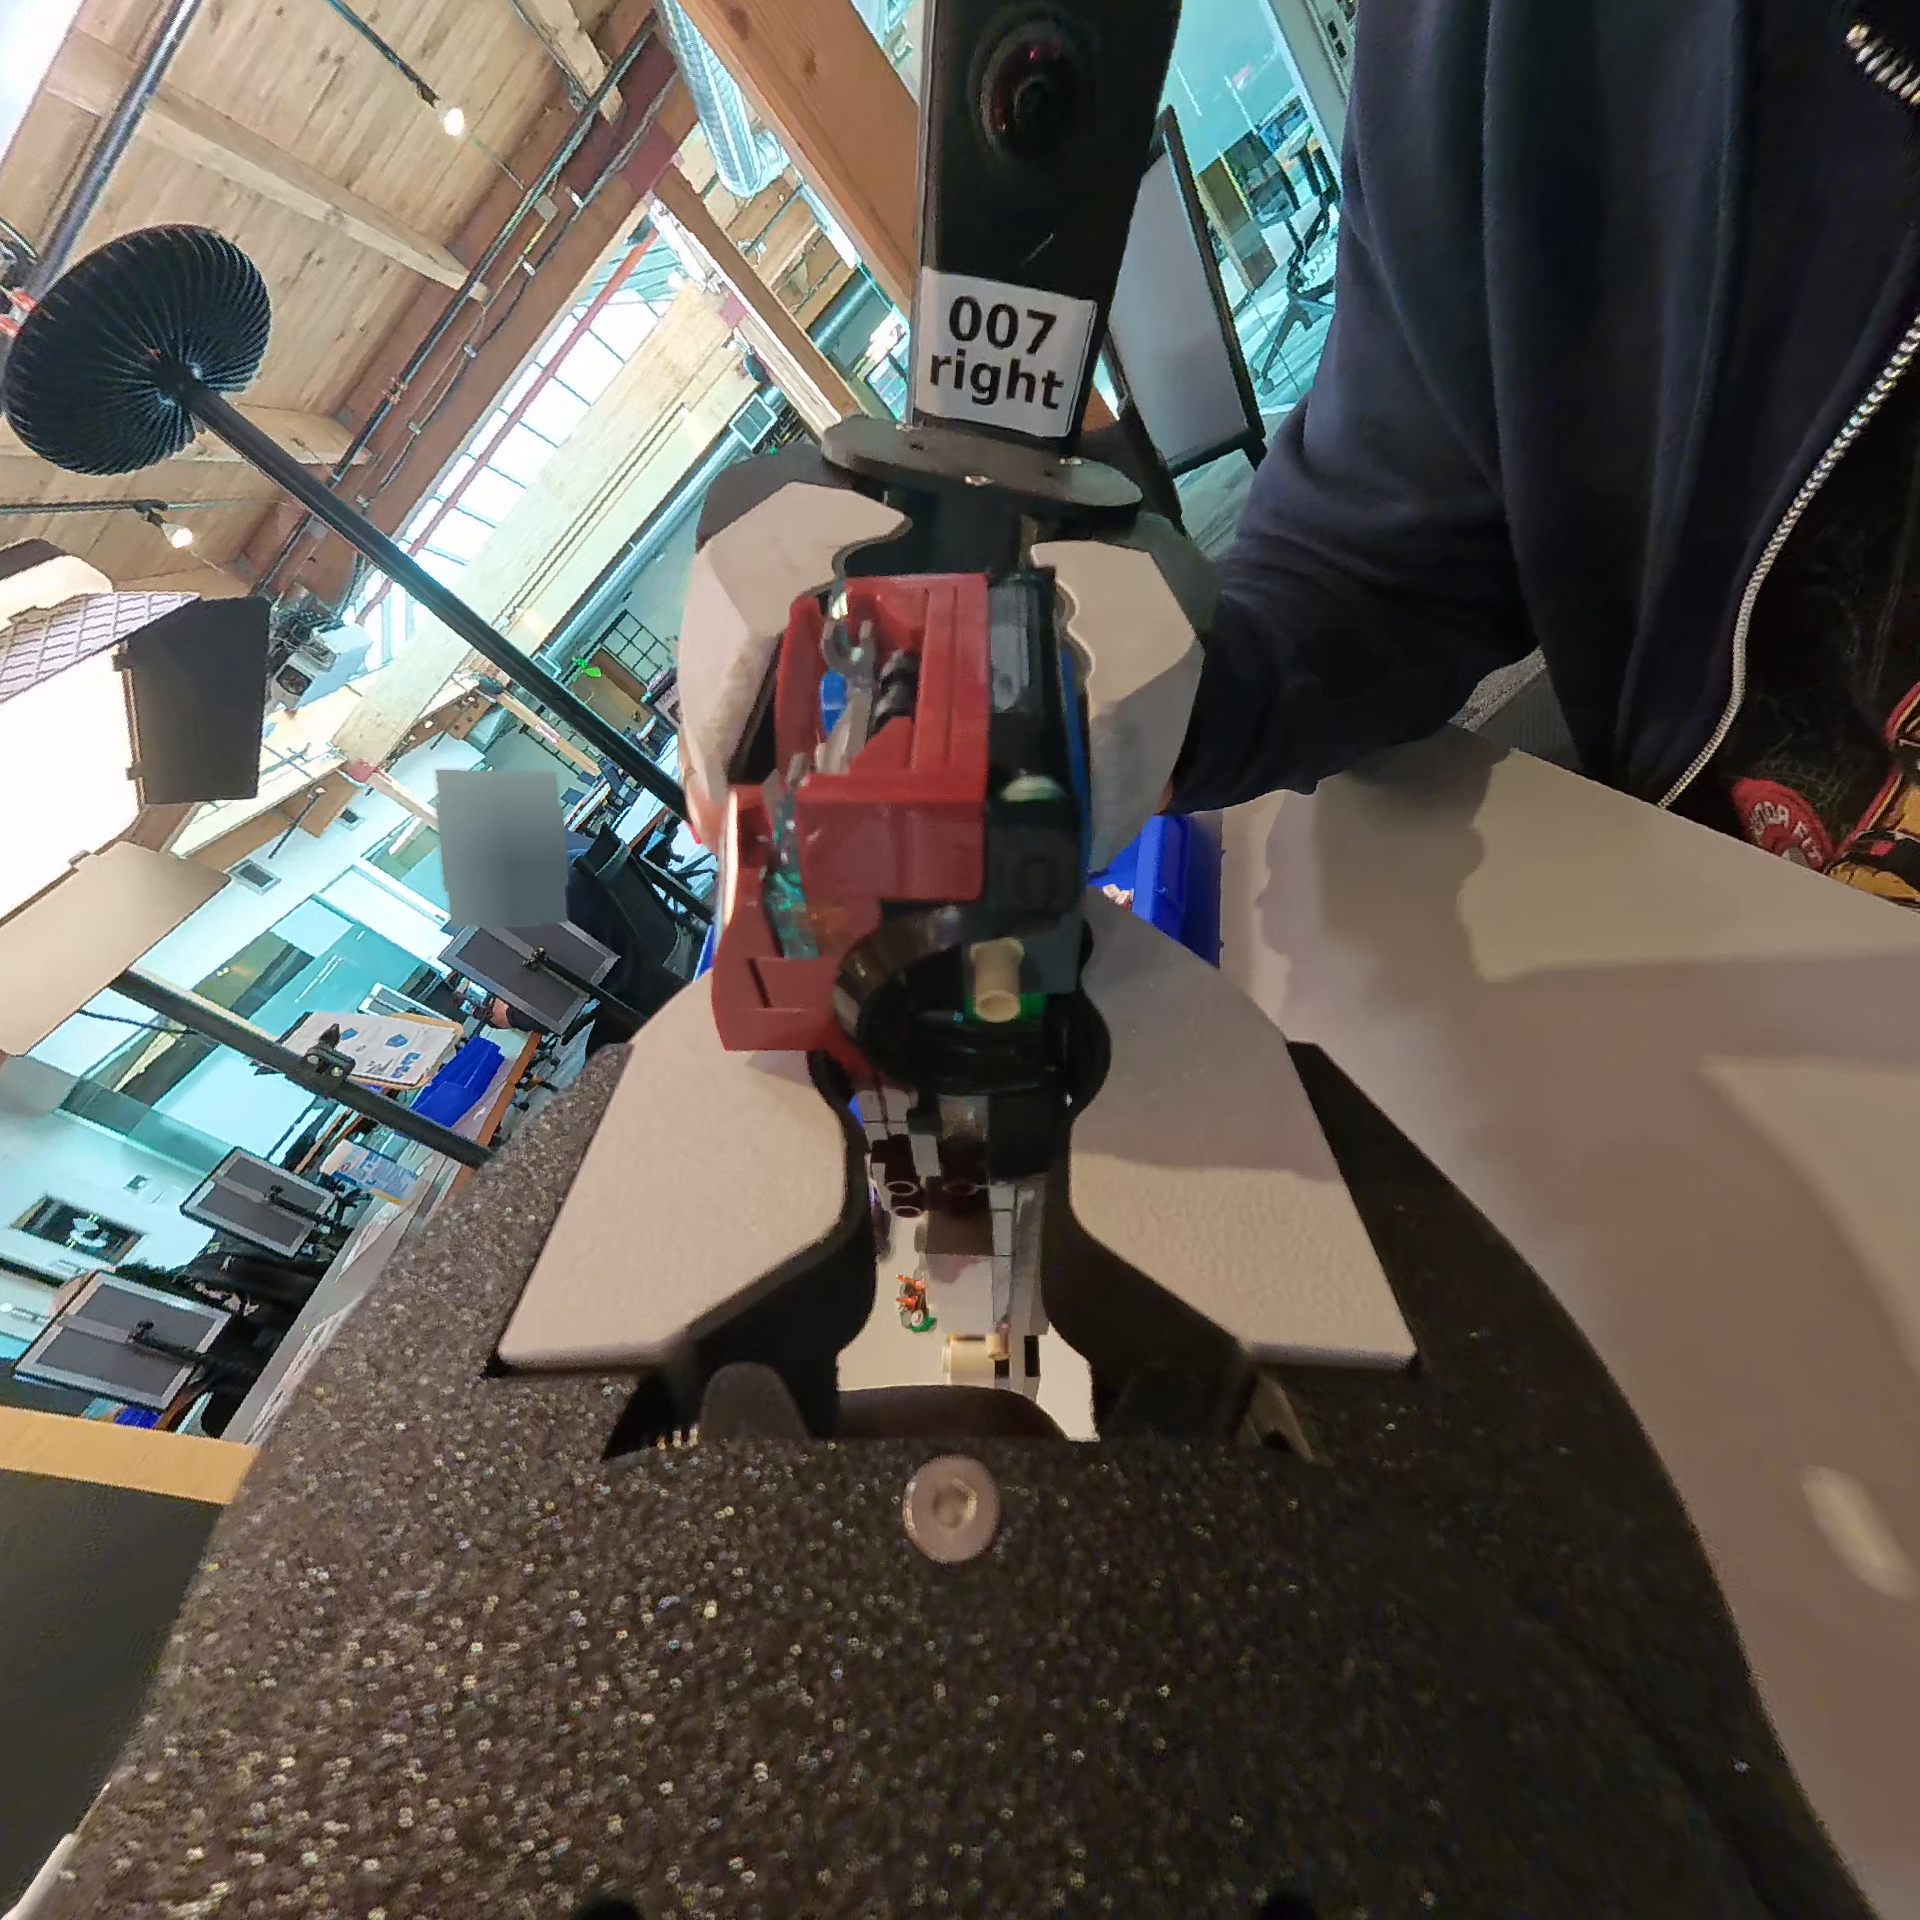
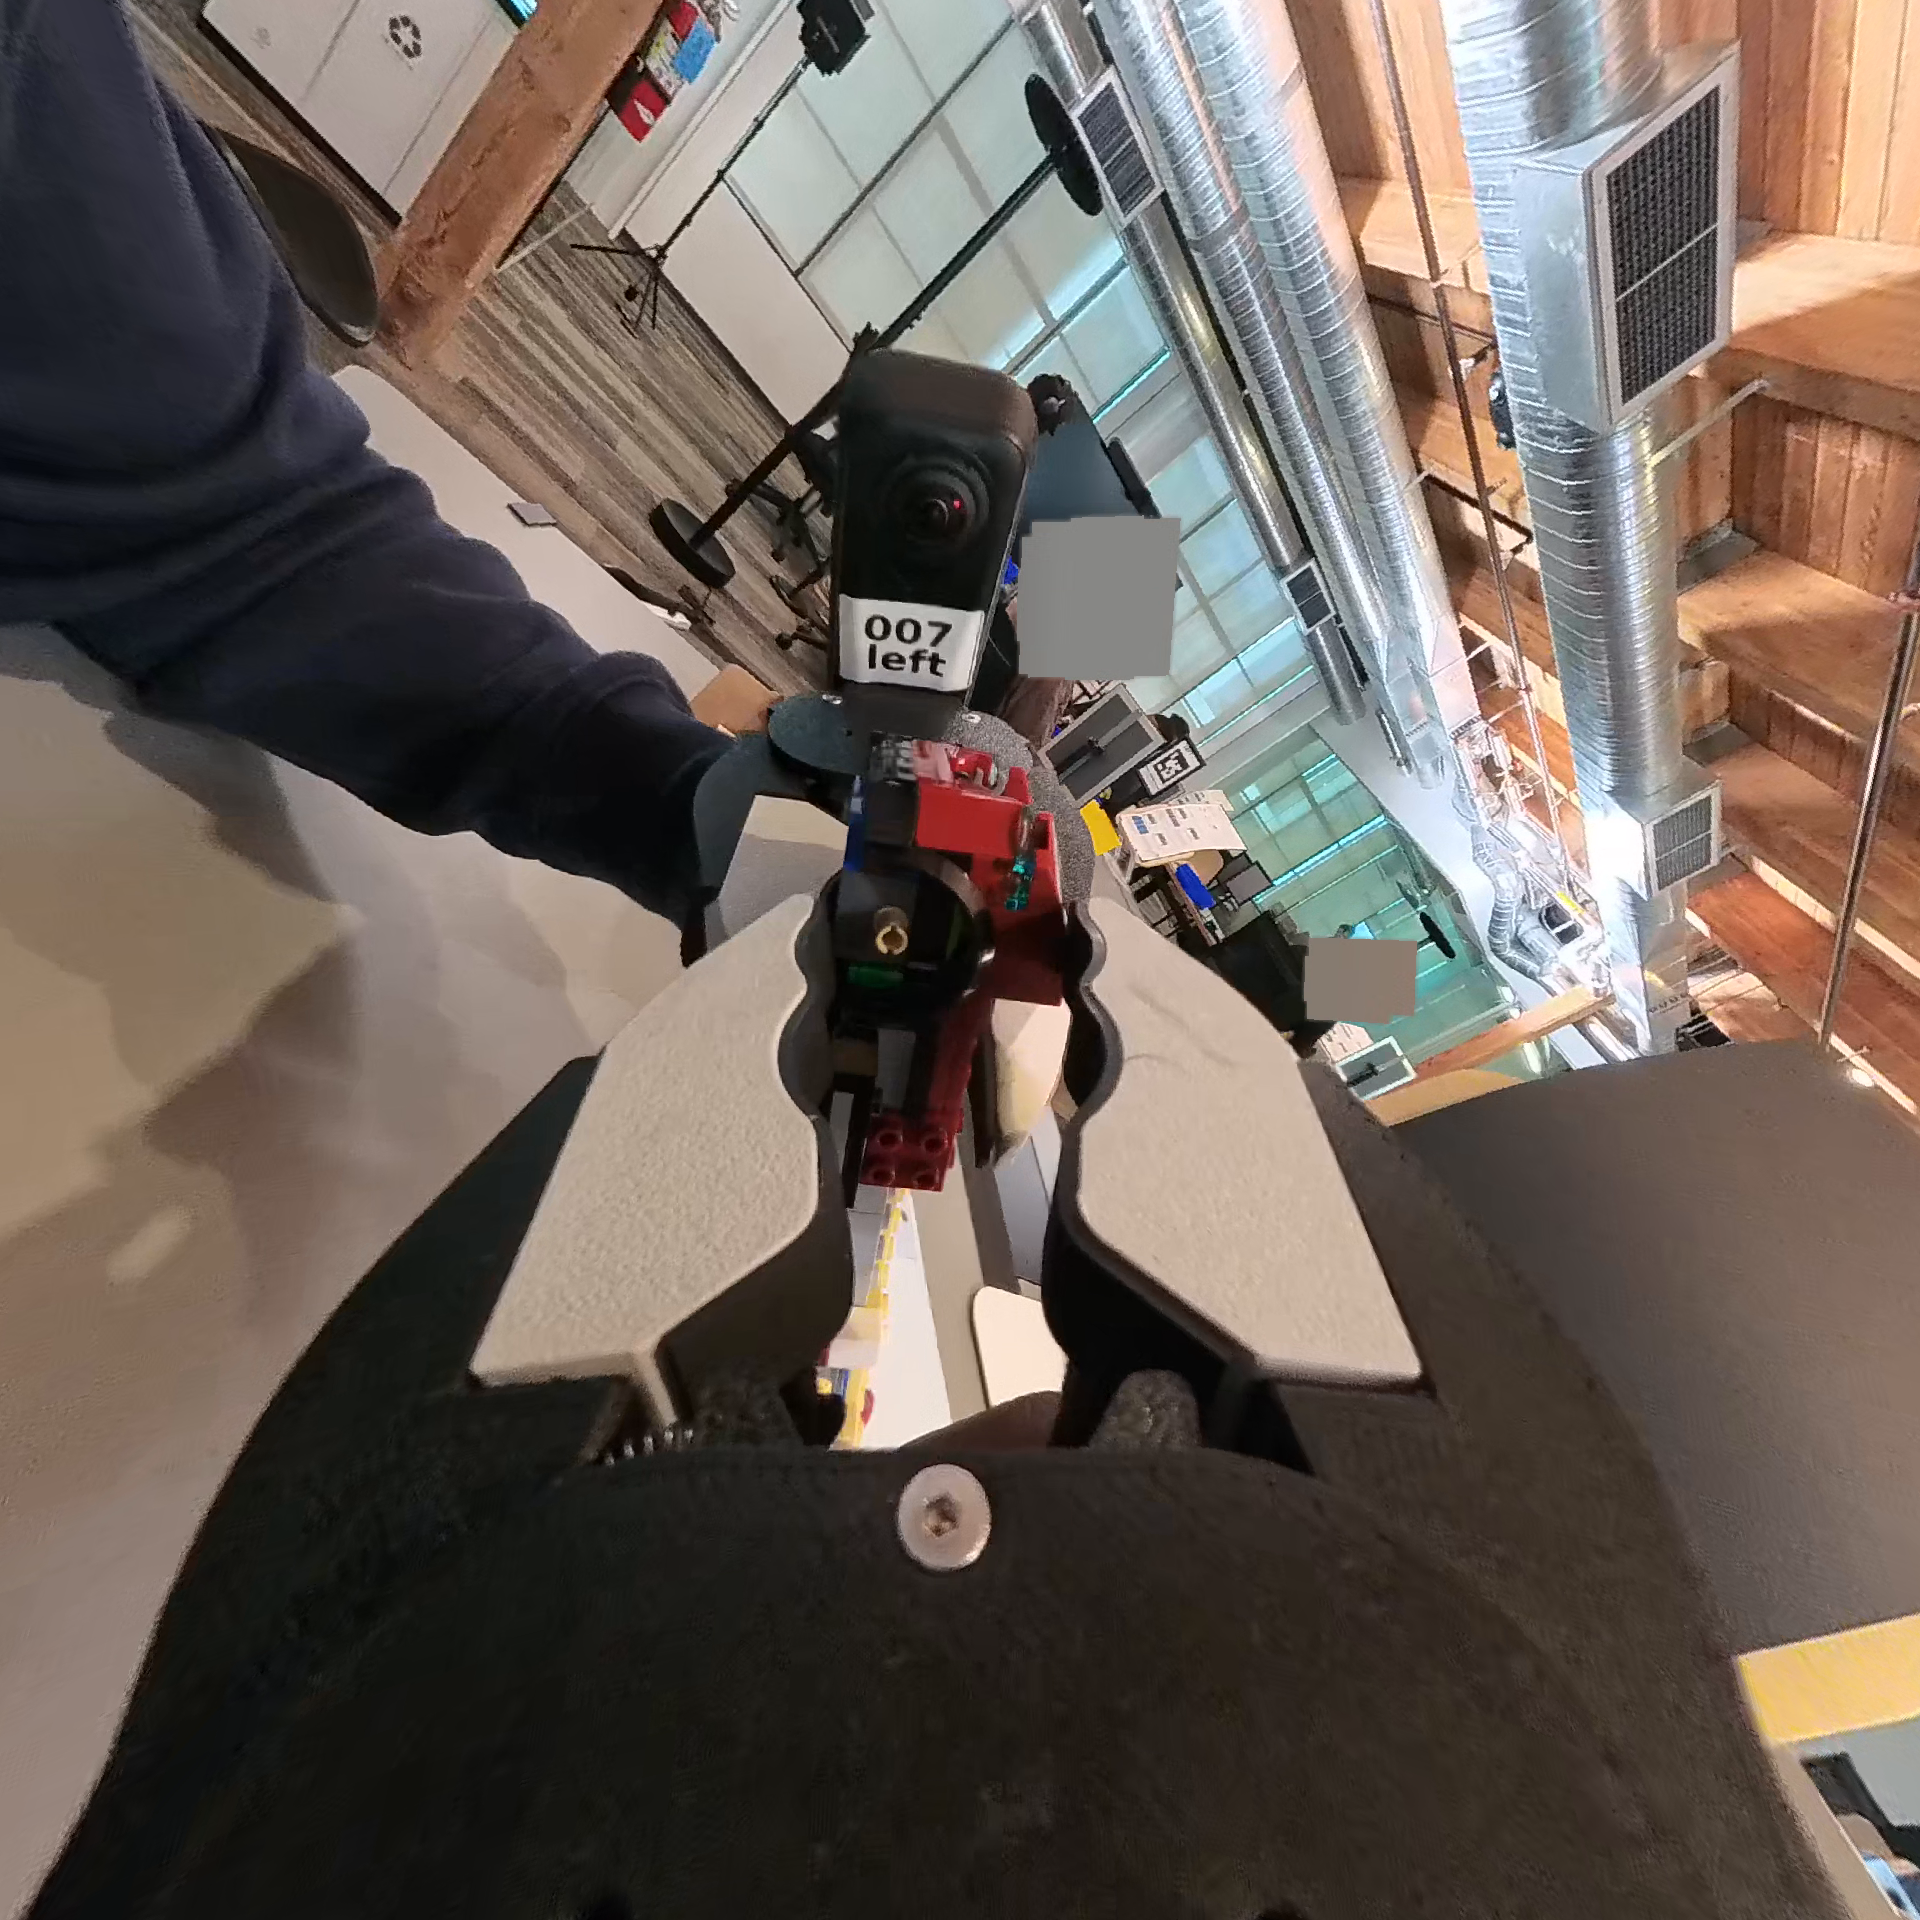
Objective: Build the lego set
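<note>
Between both grippers' jaws, a red-and-black brick-built model [image 1: 894,821] sits clamped, its ends hidden behind the pads.

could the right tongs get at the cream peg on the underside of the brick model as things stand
Probably not. The right tongs are themselves shut on the brick model, as are the left tongs from the opposite end; the cream peg sits between them, uncovered.

Two grippers, left [image 1: 961,1049] and right [image 2: 940,997], both clamped on one red-and-black brick model [image 1: 883,821]. Two wrist cameras [image 1: 1039,135], each with one white label [image 1: 1000,353]. One grey table [image 1: 1558,987], one sleeve [image 2: 312,582].
</note>
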Demonstrator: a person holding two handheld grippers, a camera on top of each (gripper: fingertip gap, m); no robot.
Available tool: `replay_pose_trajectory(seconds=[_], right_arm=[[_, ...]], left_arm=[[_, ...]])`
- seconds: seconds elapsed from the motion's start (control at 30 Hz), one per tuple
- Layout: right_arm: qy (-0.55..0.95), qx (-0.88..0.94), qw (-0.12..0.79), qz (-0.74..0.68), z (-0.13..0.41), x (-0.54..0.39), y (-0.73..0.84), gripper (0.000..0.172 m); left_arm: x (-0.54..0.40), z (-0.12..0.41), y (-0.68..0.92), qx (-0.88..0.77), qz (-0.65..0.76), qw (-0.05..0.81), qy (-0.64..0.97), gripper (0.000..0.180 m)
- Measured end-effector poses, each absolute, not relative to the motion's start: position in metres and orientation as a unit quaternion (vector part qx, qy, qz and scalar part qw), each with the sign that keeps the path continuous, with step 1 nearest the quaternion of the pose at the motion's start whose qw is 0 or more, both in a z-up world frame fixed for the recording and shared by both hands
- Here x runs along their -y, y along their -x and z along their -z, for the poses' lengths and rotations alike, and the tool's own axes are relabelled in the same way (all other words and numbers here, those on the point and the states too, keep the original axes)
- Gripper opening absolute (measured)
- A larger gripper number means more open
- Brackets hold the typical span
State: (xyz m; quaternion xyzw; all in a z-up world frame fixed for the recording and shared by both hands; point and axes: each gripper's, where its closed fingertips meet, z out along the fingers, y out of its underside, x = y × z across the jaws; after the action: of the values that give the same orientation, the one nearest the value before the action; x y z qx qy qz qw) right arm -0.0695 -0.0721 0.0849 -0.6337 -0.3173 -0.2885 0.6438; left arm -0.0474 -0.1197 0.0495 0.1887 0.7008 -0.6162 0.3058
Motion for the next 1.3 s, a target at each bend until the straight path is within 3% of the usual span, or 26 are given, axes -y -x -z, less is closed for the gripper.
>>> replay_pose_trajectory(seconds=[0.2, 0.27, 0.5, 0.87, 1.3], right_arm=[[0.646, 0.301, 0.639, 0.289, -0.085, 0.075, 0.055, 0.047], [0.656, 0.303, 0.625, 0.296, -0.084, 0.077, 0.051, 0.055], [0.655, 0.309, 0.591, 0.356, -0.086, 0.078, 0.047, 0.055], [0.666, 0.331, 0.521, 0.419, -0.065, 0.063, 0.044, 0.048], [0.672, 0.355, 0.517, 0.394, -0.054, 0.059, 0.049, 0.041]], left_arm=[[0.115, -0.051, 0.027, -0.731, 0.555, 0.369, -0.151, 0.035], [0.111, -0.049, 0.014, -0.755, 0.491, 0.415, -0.128, 0.035], [0.079, -0.04, -0.02, -0.799, 0.245, 0.545, -0.063, 0.035], [0.064, -0.02, -0.024, -0.828, 0.127, 0.544, -0.051, 0.035], [0.062, -0.009, -0.012, -0.854, 0.104, 0.507, -0.053, 0.035]])
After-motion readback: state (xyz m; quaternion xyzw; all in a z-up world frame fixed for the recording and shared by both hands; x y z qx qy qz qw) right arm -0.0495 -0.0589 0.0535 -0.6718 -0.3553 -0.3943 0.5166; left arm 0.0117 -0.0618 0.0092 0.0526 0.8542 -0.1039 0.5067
